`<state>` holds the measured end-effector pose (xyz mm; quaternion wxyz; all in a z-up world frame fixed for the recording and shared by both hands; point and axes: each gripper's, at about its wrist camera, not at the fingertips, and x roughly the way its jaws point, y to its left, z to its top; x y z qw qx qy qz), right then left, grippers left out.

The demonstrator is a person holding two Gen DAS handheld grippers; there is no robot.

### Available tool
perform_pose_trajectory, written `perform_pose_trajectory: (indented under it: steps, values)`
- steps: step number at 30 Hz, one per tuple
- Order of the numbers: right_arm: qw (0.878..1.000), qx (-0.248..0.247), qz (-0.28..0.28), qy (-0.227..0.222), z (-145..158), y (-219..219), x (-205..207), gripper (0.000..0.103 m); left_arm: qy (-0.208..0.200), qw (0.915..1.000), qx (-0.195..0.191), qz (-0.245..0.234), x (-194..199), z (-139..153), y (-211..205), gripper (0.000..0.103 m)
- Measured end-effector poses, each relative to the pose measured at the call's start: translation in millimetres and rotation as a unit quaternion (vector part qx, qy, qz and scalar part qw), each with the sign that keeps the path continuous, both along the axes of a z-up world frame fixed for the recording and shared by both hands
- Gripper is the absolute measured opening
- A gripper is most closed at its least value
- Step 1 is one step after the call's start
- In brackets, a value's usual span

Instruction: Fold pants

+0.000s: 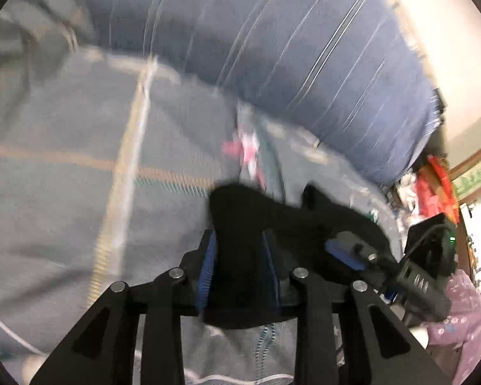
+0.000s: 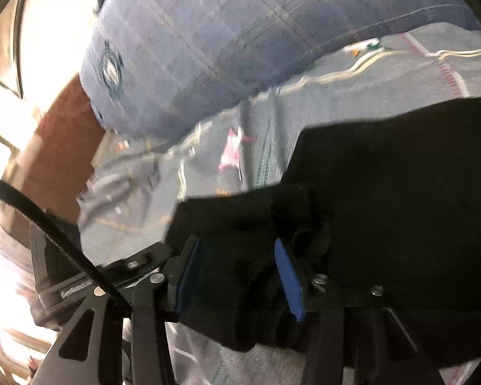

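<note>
Clamping bunched black pants (image 1: 259, 221) in the left gripper (image 1: 240, 269), above the grey bedspread (image 1: 64, 192) near the blue pillow (image 1: 288, 48); pinching another thick wad in the right gripper (image 2: 237, 276). Risking, by judgement, uneven layers slipping free, or dragging folds askew while swinging the cloth.

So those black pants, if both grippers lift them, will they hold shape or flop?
Likely flop: the pants bunch and sag between the right gripper's pads. The cloth drapes limply from the left gripper too, so it is probably soft and light. Both grips look firm on bunched cloth, so slipping seems unlikely.
</note>
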<state>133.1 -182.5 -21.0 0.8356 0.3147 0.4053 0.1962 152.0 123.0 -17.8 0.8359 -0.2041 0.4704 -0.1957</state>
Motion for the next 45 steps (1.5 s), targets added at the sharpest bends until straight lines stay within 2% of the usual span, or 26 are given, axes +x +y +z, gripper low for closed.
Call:
perform_pose_trajectory:
  steps: [2,3,6,7,8,9,11,12,13,16,17,18,20,21,22,25,26,28,32,35,38,40,41,42,44,45]
  values:
    - [0.999,0.031,-0.027,-0.024,12,-27,-13,0.063,-0.011,0.9992,0.014,0.036,1,6,26,0.042]
    - [0.998,0.034,-0.038,-0.028,14,-36,-17,0.065,-0.004,0.9978,0.023,0.062,6,2,41,0.043]
    - [0.996,0.031,-0.084,-0.026,16,-76,-28,0.065,0.041,0.9909,0.060,0.113,24,-30,76,0.043]
    - [0.994,0.027,-0.107,-0.018,12,-93,-34,0.065,0.059,0.9869,0.086,0.123,30,-45,83,0.043]
    - [0.991,0.025,-0.128,-0.010,9,-108,-41,0.066,0.066,0.9836,0.111,0.126,32,-56,88,0.033]
    - [0.990,0.025,-0.142,-0.005,6,-119,-45,0.066,0.041,0.9824,0.133,0.125,31,-56,90,0.024]
    - [0.984,0.027,-0.175,0.005,1,-148,-60,0.066,0.018,0.9617,0.248,0.115,35,-55,83,0.023]
    - [0.982,0.026,-0.185,0.008,1,-156,-65,0.066,0.010,0.9487,0.293,0.118,37,-56,82,0.023]
    - [0.980,0.023,-0.196,0.010,0,-168,-72,0.066,0.005,0.9313,0.343,0.123,42,-59,86,0.024]
    - [0.973,0.011,-0.230,0.018,-3,-194,-89,0.066,0.018,0.8940,0.420,0.154,57,-65,111,0.024]
    - [0.972,0.011,-0.236,0.019,-4,-199,-92,0.066,0.027,0.8879,0.428,0.166,60,-66,122,0.024]
    - [0.970,0.011,-0.242,0.019,-5,-203,-96,0.066,0.038,0.8911,0.417,0.174,62,-64,132,0.016]
    - [0.970,0.008,-0.244,0.016,-4,-205,-98,0.066,0.053,0.9068,0.373,0.189,56,-55,145,0.015]
    - [0.971,-0.001,-0.240,0.013,-2,-204,-98,0.066,0.046,0.9217,0.333,0.193,47,-44,146,0.015]
    - [0.971,-0.010,-0.237,0.010,1,-200,-97,0.066,0.036,0.9304,0.312,0.190,41,-37,141,0.015]
    - [0.972,-0.044,-0.229,0.001,7,-193,-97,0.066,-0.001,0.9573,0.244,0.155,17,-12,113,0.025]
    - [0.972,-0.049,-0.232,-0.002,7,-193,-100,0.066,-0.010,0.9651,0.221,0.139,11,-5,101,0.034]
    - [0.969,-0.046,-0.243,-0.005,6,-199,-108,0.066,-0.031,0.9779,0.183,0.096,3,7,69,0.038]
    - [0.965,-0.030,-0.259,-0.002,-1,-208,-124,0.066,-0.069,0.9888,0.133,0.005,-5,23,-8,0.038]
    - [0.964,-0.030,-0.264,0.001,-5,-212,-133,0.066,-0.057,0.9907,0.117,-0.039,5,13,-55,0.038]
    - [0.962,-0.018,-0.274,0.002,-10,-219,-142,0.066,-0.029,0.9891,0.143,-0.022,24,-11,-74,0.038]
    - [0.960,-0.013,-0.280,0.002,-11,-223,-147,0.066,-0.010,0.9869,0.161,-0.006,30,-28,-73,0.045]
    - [0.959,-0.011,-0.283,0.003,-12,-225,-150,0.066,0.004,0.9876,0.157,-0.001,33,-36,-68,0.059]
    - [0.958,-0.010,-0.285,0.003,-13,-227,-152,0.067,0.018,0.9897,0.142,0.009,35,-40,-61,0.064]
    - [0.956,-0.005,-0.293,0.005,-16,-232,-158,0.067,0.038,0.9918,0.121,0.014,35,-36,-53,0.062]
    - [0.954,0.002,-0.298,0.006,-18,-235,-160,0.067,0.039,0.9915,0.123,0.013,33,-28,-52,0.060]
